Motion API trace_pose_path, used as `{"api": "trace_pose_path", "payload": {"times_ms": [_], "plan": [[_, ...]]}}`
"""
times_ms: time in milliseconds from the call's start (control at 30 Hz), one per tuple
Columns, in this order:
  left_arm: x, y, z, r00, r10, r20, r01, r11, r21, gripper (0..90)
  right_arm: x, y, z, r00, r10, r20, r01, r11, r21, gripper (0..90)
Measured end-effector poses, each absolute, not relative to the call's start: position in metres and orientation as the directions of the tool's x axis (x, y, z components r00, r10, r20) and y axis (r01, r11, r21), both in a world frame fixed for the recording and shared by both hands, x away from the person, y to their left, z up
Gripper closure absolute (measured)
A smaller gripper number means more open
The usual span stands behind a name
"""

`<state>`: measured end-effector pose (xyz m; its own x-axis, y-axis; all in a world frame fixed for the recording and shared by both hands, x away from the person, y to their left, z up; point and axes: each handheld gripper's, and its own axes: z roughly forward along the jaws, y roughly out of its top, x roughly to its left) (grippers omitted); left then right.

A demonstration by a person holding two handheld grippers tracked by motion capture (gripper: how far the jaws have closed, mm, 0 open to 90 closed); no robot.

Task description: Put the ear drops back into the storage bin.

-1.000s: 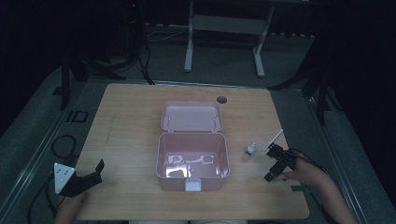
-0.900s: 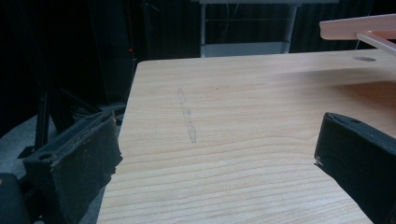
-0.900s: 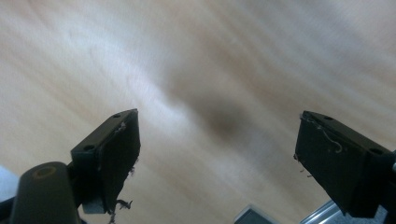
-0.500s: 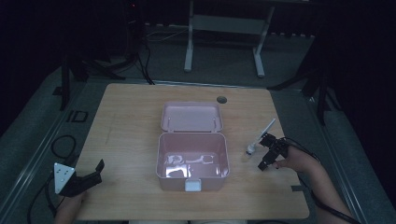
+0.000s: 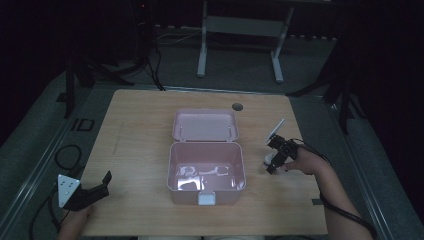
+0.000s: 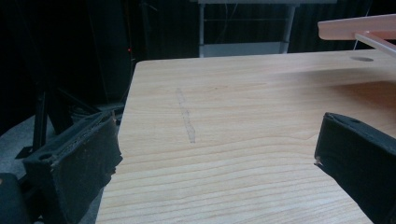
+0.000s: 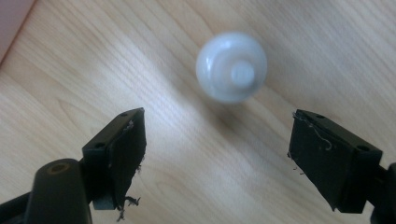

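Right gripper [image 5: 275, 156] hangs over the right side of the table [image 5: 140, 130], pointed steeply down, jaws spread wide with nothing between them. Seen along the jaws in the right gripper view, a small white round object [image 7: 231, 66] (looks like a cap or bottle seen end-on, cannot tell which) sits on the wood just beyond the jaw tips, a little off the midline. That wide spread reads as preparation to straddle it from above. In the high view the same white object [image 5: 268, 158] lies just right of the pink box [image 5: 206, 172], apart from its wall. The box stands open at mid-table, lid [image 5: 205, 125] folded back flat behind it, a few pale items inside; an open box so near the pickup suggests it is the destination. Left gripper [image 5: 92, 192] rests at the near left corner of the table, well apart from the box, jaws spread and empty, likely parked because a one-handed pick needs no help. Next move, by my judgement: centre over the object, descend, pinch.
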<state>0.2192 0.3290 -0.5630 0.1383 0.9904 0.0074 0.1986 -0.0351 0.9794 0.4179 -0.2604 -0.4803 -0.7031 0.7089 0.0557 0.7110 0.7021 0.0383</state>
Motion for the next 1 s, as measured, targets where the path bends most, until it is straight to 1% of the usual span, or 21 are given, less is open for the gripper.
{"api": "trace_pose_path", "payload": {"times_ms": [100,200,400,433,500,600,700,733,800,867,933,1000], "plan": [[0.219,0.329,-0.563,0.139,0.990,0.007,0.198,-0.035,0.980,0.4,0.422,-0.255,-0.483,-0.724,0.687,0.057,0.689,0.724,0.023,23.3],[0.219,0.329,-0.563,0.140,0.990,0.007,0.198,-0.035,0.980,0.4,0.425,-0.250,-0.487,-0.743,0.668,0.045,0.669,0.743,0.012,24.3],[0.219,0.329,-0.563,0.141,0.990,0.006,0.198,-0.035,0.980,0.4,0.432,-0.244,-0.495,-0.747,0.663,0.037,0.664,0.748,-0.006,25.4],[0.219,0.329,-0.563,0.142,0.990,0.007,0.197,-0.035,0.980,0.4,0.433,-0.243,-0.497,-0.748,0.663,0.029,0.663,0.749,-0.006,28.0],[0.219,0.329,-0.563,0.142,0.990,0.006,0.198,-0.035,0.980,0.4,0.435,-0.242,-0.498,-0.753,0.658,0.019,0.658,0.753,-0.009,29.5],[0.219,0.329,-0.563,0.142,0.990,0.007,0.197,-0.035,0.980,0.4,0.438,-0.241,-0.499,-0.753,0.658,0.016,0.658,0.753,0.000,34.6],[0.219,0.329,-0.563,0.142,0.990,0.007,0.198,-0.035,0.980,0.4,0.438,-0.239,-0.500,-0.771,0.637,0.008,0.637,0.771,-0.011,39.6],[0.219,0.329,-0.563,0.142,0.990,0.007,0.197,-0.035,0.980,0.4,0.438,-0.239,-0.501,-0.776,0.630,0.012,0.630,0.776,-0.015,39.9],[0.219,0.329,-0.563,0.142,0.990,0.008,0.197,-0.036,0.980,0.4,0.437,-0.238,-0.502,-0.787,0.617,0.002,0.617,0.786,-0.019,45.7],[0.219,0.329,-0.563,0.142,0.990,0.008,0.197,-0.036,0.980,0.4,0.437,-0.238,-0.503,-0.800,0.600,0.005,0.600,0.800,-0.023,46.3],[0.219,0.329,-0.563,0.142,0.990,0.009,0.198,-0.037,0.980,0.4,0.436,-0.238,-0.504,-0.811,0.585,-0.007,0.585,0.811,-0.031,50.9],[0.219,0.329,-0.563,0.141,0.990,0.008,0.198,-0.036,0.979,0.4,0.436,-0.237,-0.506,-0.814,0.580,-0.012,0.580,0.814,-0.037,52.0]]}}
